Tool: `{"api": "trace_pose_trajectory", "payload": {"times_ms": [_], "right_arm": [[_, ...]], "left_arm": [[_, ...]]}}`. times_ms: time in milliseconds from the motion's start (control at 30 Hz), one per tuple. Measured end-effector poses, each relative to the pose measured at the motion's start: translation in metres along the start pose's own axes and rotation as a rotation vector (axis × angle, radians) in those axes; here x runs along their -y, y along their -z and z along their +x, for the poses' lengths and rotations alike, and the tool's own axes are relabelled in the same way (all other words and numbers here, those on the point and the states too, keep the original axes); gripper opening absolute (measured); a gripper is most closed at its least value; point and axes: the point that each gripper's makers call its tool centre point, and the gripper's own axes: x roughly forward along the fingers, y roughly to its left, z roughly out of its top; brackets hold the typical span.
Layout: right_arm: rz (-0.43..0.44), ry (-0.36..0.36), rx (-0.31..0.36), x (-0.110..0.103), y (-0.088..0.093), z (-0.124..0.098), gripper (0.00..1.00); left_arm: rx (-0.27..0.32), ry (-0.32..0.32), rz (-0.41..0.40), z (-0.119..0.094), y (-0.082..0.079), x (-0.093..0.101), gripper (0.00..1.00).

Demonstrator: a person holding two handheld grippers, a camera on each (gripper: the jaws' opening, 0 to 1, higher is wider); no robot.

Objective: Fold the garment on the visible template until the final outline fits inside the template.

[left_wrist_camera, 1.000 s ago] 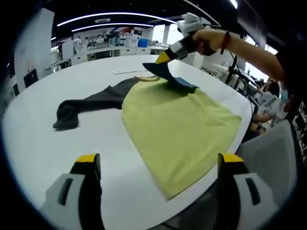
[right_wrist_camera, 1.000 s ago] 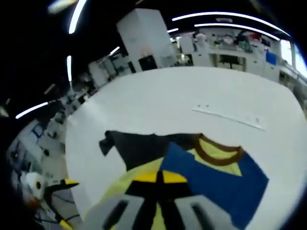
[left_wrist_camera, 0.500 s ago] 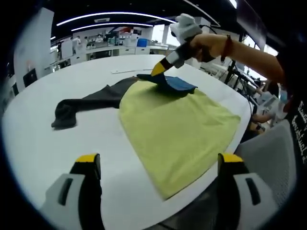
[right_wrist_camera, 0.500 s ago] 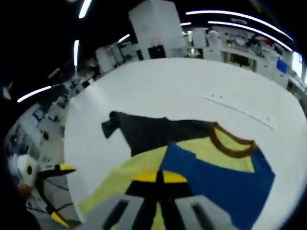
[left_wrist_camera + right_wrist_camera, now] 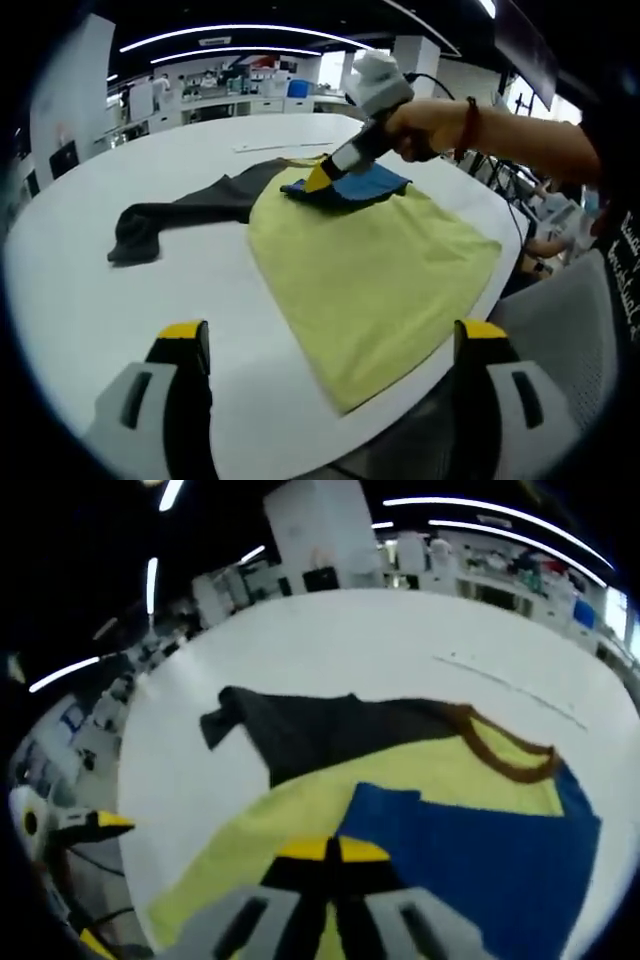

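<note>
A yellow-green garment lies flat on the white table. Its dark sleeve stretches out to the left. My right gripper, held in a person's hand, is shut on the blue sleeve and holds it low over the garment's upper part. In the right gripper view its jaws are pressed together over the blue sleeve, with the yellow body, brown collar and dark sleeve beyond. My left gripper hovers open near the garment's hem, holding nothing.
A thin pale strip lies on the table beyond the collar. The table edge runs close by the garment's right side, where a grey chair stands. Desks and shelves fill the far background. The left gripper's yellow tip shows at the table's left edge.
The right gripper has carried the blue sleeve down and leftward across the garment's top; it now sits lower, folded over the yellow body. The left gripper stays put.
</note>
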Motion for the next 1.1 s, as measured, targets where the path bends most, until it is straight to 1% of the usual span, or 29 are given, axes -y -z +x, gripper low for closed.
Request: {"api": "trace_pose_trajectory", "payload": {"times_ms": [33, 100, 167, 267, 333, 367, 433, 467, 500, 667, 800, 833, 967, 1000, 1100], "right_arm": [[0.022, -0.015, 0.001, -0.003, 0.001, 0.004, 0.00], [0.030, -0.019, -0.024, -0.003, 0.008, 0.007, 0.00], [0.021, 0.002, -0.033, 0.001, 0.012, 0.005, 0.00], [0.022, 0.007, -0.025, 0.004, 0.014, -0.002, 0.00], [0.018, 0.009, -0.003, 0.007, 0.011, -0.004, 0.00], [0.013, 0.014, 0.005, 0.008, 0.009, -0.006, 0.04], [-0.033, 0.041, 0.042, 0.014, 0.005, -0.010, 0.10], [-0.058, 0.064, 0.045, 0.019, 0.005, -0.010, 0.14], [-0.063, 0.076, 0.044, 0.023, 0.005, -0.010, 0.17], [-0.039, 0.110, 0.047, 0.032, 0.013, -0.010, 0.27], [-0.024, 0.144, 0.021, 0.039, 0.021, -0.011, 0.32], [-0.026, 0.150, 0.037, 0.039, 0.021, -0.013, 0.31], [-0.006, 0.160, 0.036, 0.040, 0.023, -0.014, 0.29], [0.007, 0.177, 0.028, 0.042, 0.025, -0.016, 0.28], [0.030, 0.195, 0.011, 0.043, 0.030, -0.019, 0.20]], "left_arm": [[-0.001, 0.000, 0.001, 0.000, 0.000, 0.000, 0.99], [0.001, -0.001, 0.000, -0.001, -0.001, 0.000, 0.99], [0.005, -0.003, -0.001, -0.001, -0.001, -0.001, 0.99], [0.011, -0.008, -0.002, -0.003, -0.004, 0.001, 0.99], [0.010, -0.008, 0.000, -0.003, -0.005, 0.002, 0.99], [0.008, -0.009, 0.003, -0.002, -0.005, 0.003, 0.99], [0.005, -0.009, 0.007, -0.003, -0.005, 0.002, 0.99], [0.006, -0.009, 0.010, -0.004, -0.005, 0.002, 0.99], [0.007, -0.010, 0.015, -0.004, -0.007, 0.002, 0.99], [0.012, -0.015, 0.032, -0.006, -0.010, -0.001, 0.99], [0.019, -0.015, 0.036, -0.008, -0.010, -0.002, 0.99], [0.019, -0.015, 0.036, -0.008, -0.010, -0.002, 0.99], [0.014, -0.017, 0.035, -0.008, -0.008, -0.002, 0.99], [0.013, -0.018, 0.036, -0.008, -0.007, -0.003, 0.99], [0.011, -0.018, 0.039, -0.009, -0.007, -0.003, 0.99]]}}
